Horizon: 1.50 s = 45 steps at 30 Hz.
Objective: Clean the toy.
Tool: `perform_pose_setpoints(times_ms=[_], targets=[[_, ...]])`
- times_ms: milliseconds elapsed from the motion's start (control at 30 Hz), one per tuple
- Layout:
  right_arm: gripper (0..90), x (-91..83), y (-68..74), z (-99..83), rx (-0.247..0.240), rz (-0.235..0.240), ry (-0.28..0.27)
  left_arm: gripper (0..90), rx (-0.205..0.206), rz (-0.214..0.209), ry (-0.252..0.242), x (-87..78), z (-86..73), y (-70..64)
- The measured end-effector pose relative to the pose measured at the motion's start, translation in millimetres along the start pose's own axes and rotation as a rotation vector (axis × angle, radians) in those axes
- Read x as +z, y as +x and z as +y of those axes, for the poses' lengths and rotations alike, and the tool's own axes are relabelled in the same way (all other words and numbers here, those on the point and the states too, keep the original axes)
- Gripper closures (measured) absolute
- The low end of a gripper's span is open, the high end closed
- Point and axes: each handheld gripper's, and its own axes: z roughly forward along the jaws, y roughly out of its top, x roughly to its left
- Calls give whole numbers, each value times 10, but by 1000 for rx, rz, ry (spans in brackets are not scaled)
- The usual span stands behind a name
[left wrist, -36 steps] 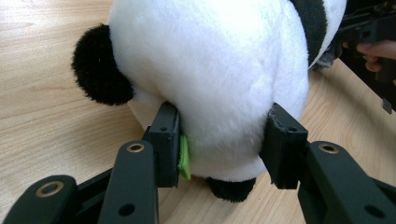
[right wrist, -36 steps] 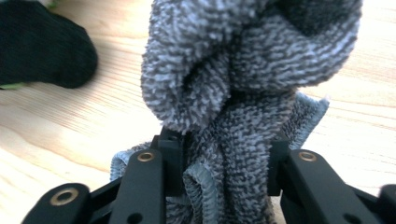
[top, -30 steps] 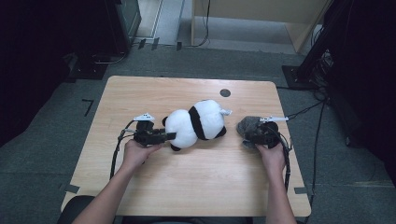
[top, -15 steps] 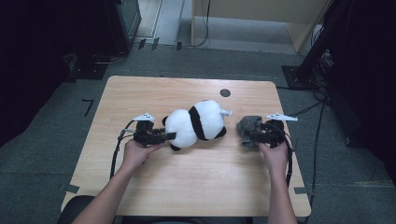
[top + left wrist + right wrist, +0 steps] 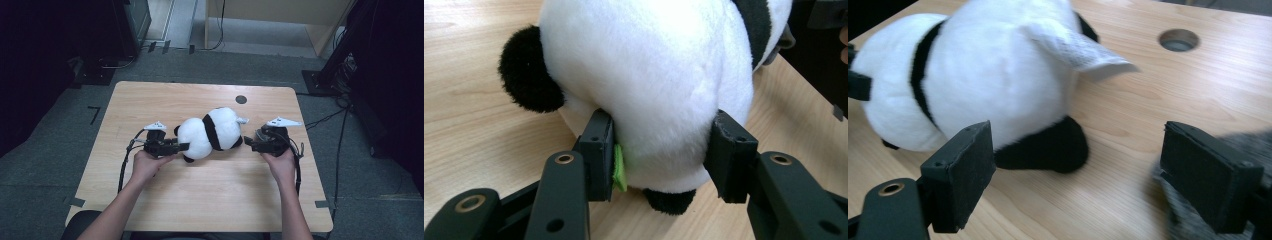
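- Black plastic jaws of the left gripper [image 5: 664,160] are clamped on the white rounded end of the plush panda [image 5: 210,133]; in the left gripper view the fur bulges out between the two pads and a small green tag [image 5: 618,167] is pinched against the left pad
- The right gripper [image 5: 1083,175] has its jaws wide apart with nothing between them but bare wood; the panda's black limb [image 5: 1045,147] lies just ahead of the left jaw, not yet inside the gap
- So the toy lies from these open jaws towards the counter's left edge, and a short push that way would, I judge, bring the black limb or the white rump between the pads
- In the high view the panda lies stretched on its side in the middle of the counter [image 5: 200,200], its long axis running roughly left edge to right edge, tilted a little towards the far right corner, with one gripper at each end
- A white cloth label [image 5: 1083,52] sticks out of the toy's near end, towards the round cable hole [image 5: 1178,40] by the far edge
- Something grey and fuzzy [image 5: 1193,220] sits beside and under the right jaw; blur hides what it is
- The left hand [image 5: 147,165] is the one already in contact; the right hand [image 5: 281,165] is near, just apart from the toy
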Motion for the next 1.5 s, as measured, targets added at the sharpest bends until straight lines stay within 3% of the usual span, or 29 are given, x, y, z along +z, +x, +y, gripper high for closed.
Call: perform_pose_setpoints(times_ms=[300,533,700,967,1067,1200,1233,1367,1433,1500], targets=[[141,195,229,130,-77,78,-43,527,4,10,-19,-6,-67,-49],[91,443,300,155,-89,108,-10,516,17,22,-29,-3,-96,-56],[0,643,299,139,-62,140,7,511,7,21,-21,4,-74,-43],[0,818,291,82,-38,148,-47,496,-14,6,-41,30,-79,-26],[88,851,268,52,-23,156,-54,475,-16,-1,-44,27,-70,-21],[353,789,248,87,-10,152,-32,423,-5,-15,-66,26,-63,-27],[384,766,237,103,-7,158,-25,419,0,-17,-65,13,-56,-29],[424,669,205,152,24,159,-40,410,36,-12,-77,-124,-11,-32],[426,594,186,191,13,160,-38,389,45,-25,-109,-228,13,-21],[426,513,169,228,-7,174,-26,360,45,-56,-110,-307,43,1]])
